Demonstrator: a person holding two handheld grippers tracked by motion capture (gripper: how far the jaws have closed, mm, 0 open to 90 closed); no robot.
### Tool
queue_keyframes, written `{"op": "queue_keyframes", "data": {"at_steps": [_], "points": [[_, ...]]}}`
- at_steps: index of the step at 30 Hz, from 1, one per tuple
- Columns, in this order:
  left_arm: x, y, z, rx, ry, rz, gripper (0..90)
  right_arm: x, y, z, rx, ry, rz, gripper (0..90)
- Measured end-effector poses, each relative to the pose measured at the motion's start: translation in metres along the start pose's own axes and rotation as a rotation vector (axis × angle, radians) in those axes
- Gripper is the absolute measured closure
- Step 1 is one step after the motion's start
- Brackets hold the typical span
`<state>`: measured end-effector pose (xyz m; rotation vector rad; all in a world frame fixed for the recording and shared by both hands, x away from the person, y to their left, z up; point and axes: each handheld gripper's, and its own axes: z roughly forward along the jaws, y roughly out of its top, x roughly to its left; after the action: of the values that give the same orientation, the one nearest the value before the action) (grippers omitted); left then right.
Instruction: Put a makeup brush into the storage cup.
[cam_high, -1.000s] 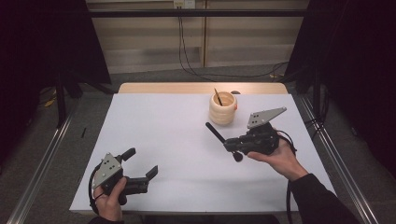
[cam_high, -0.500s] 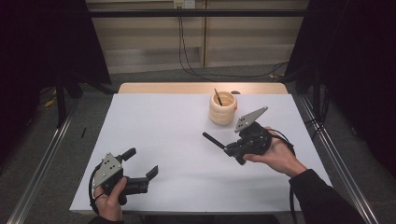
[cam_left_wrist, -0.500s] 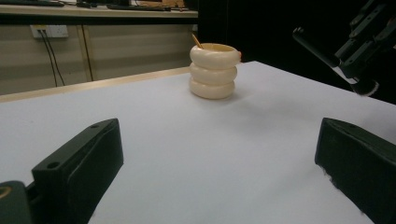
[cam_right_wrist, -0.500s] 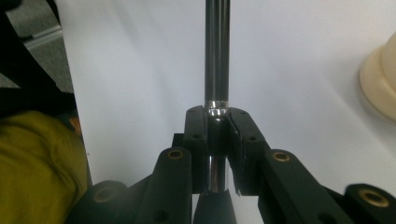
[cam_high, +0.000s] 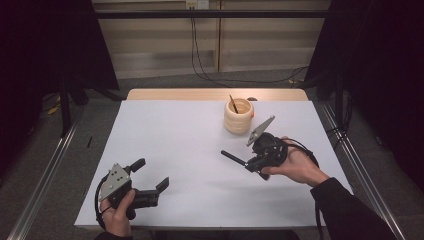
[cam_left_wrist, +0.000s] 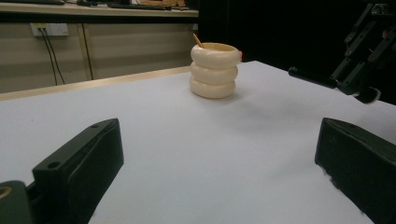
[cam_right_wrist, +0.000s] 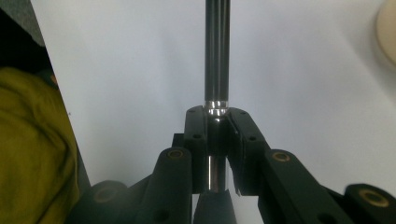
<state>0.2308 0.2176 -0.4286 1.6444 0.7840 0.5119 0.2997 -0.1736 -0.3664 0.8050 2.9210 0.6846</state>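
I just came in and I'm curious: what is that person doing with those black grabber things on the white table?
A person is working at a white table with a gripper in each hand. The right gripper has its jaws shut on a thin black makeup brush, held above the table near a cream ringed pot. One stick leans inside that pot. The left gripper rests at the near edge of the table, jaws open and holding nothing.

Both grippers were black: the left gripper carried a grey three-cornered plate with small holes, as did the right gripper. Round screws dotted the right jaws. A black cable trailed past a dark sleeve.
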Motion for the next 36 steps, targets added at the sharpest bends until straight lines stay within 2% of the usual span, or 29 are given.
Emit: {"op": "queue_keyframes", "data": {"at_steps": [3, 7, 10, 11, 12, 18, 22, 27, 33, 36], "points": [[0.000, 0.000, 0.000, -0.002, -0.002, -0.007, 1.0, 0.001, -0.001, 0.002, 0.026, 0.003, -0.004, 78.5], [-0.001, 0.001, 0.000, -0.001, -0.003, -0.004, 1.0, 0.001, -0.001, 0.002, 0.036, 0.008, -0.013, 78.5], [0.000, 0.001, -0.001, -0.004, -0.010, -0.026, 1.4, 0.003, -0.003, 0.005, 0.034, 0.013, -0.015, 78.5], [0.000, 0.001, -0.001, -0.006, -0.007, -0.026, 1.5, 0.003, -0.004, 0.006, 0.045, 0.018, -0.032, 78.4], [0.000, 0.002, -0.002, -0.005, -0.010, -0.016, 1.5, 0.005, -0.004, 0.007, 0.043, 0.020, -0.011, 78.5], [-0.002, 0.011, -0.005, -0.023, -0.020, -0.016, 1.0, 0.005, -0.008, 0.011, 0.022, 0.031, -0.013, 78.4], [-0.003, 0.024, -0.007, -0.023, -0.043, 0.020, 0.4, 0.006, -0.008, 0.010, 0.010, 0.040, -0.028, 78.5], [-0.003, 0.037, -0.009, -0.040, -0.070, 0.065, 0.8, 0.008, -0.008, 0.012, 0.001, 0.041, -0.025, 78.4], [-0.003, 0.048, -0.006, -0.058, -0.086, 0.072, 1.0, 0.008, -0.008, 0.013, 0.003, 0.056, -0.033, 78.4], [-0.003, 0.054, -0.003, -0.068, -0.096, 0.073, 0.9, 0.008, -0.008, 0.012, -0.010, 0.050, -0.034, 78.4]]}}
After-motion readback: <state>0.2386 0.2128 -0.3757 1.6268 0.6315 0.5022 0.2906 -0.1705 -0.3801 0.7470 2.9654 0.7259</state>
